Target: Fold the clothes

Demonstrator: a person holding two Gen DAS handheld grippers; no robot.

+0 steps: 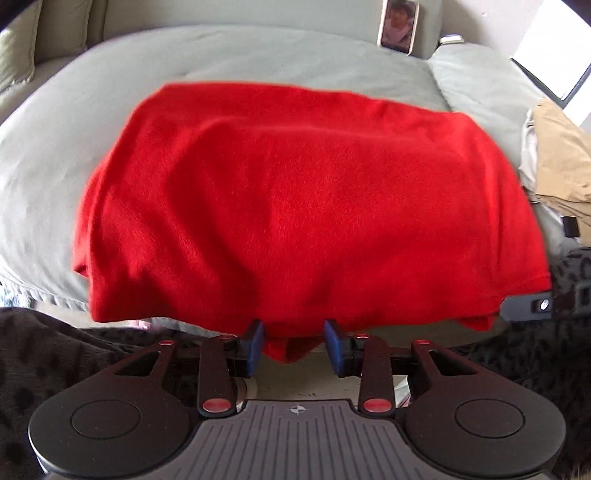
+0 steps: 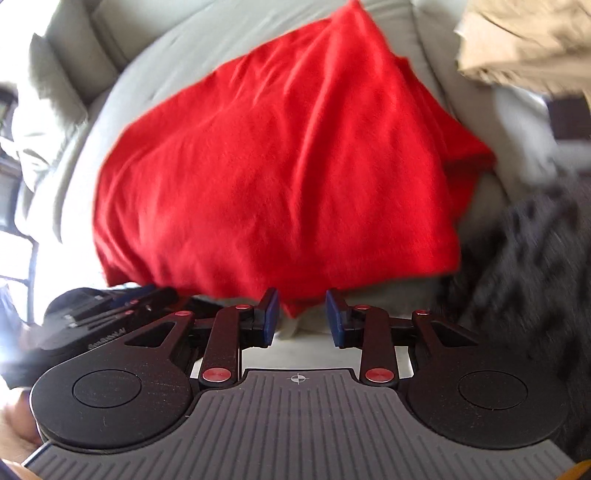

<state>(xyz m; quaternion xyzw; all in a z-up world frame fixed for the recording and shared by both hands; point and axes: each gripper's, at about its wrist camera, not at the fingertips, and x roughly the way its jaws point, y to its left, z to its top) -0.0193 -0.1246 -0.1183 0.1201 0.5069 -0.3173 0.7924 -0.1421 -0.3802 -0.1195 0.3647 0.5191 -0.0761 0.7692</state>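
Note:
A red garment (image 1: 303, 199) lies folded into a broad rectangle on a grey cushion (image 1: 55, 155). Its near edge hangs over the cushion's front. My left gripper (image 1: 294, 341) is at that edge, blue pads (image 1: 255, 343) apart, with a drooping fold of red cloth in the gap and no visible pinch. In the right wrist view the same red garment (image 2: 280, 177) fills the middle. My right gripper (image 2: 301, 314) stands open at its near corner, which dips between the pads without touching the right one. The left gripper (image 2: 110, 314) shows beside it at lower left.
A beige garment (image 1: 561, 158) lies bunched at the right, also as a beige garment (image 2: 524, 44) in the right view. A phone (image 1: 399, 24) leans on the backrest. Dark spotted fabric (image 1: 37, 369) lies in front, below the cushion. A grey pillow (image 1: 480, 81) sits at the back right.

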